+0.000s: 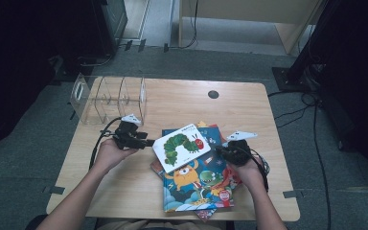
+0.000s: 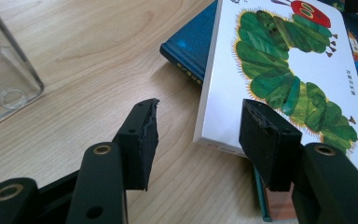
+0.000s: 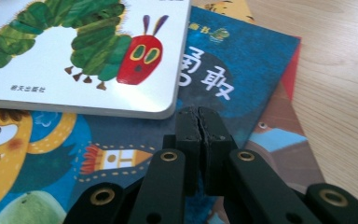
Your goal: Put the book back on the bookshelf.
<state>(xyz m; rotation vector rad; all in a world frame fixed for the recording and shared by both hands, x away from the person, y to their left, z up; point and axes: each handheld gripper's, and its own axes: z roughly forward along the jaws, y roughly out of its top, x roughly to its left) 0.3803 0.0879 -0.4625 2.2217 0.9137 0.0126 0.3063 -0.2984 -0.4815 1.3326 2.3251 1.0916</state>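
The white board book with the green caterpillar on its cover (image 1: pixel 181 146) lies askew on top of a pile of colourful picture books (image 1: pixel 199 184) in the middle of the pale wooden table (image 1: pixel 124 191), its near corner overhanging so it can be pinched. The left gripper (image 2: pixel 198 135) straddles that corner with jaws parted, one pad above the cover, the other clear of it. The right gripper (image 3: pixel 200 122), jaws clenched on nothing, rests on the blue book (image 3: pixel 242 65) beside the caterpillar book, probably steadying the pile. A clear plastic rack (image 1: pixel 108 98) waits nearby.
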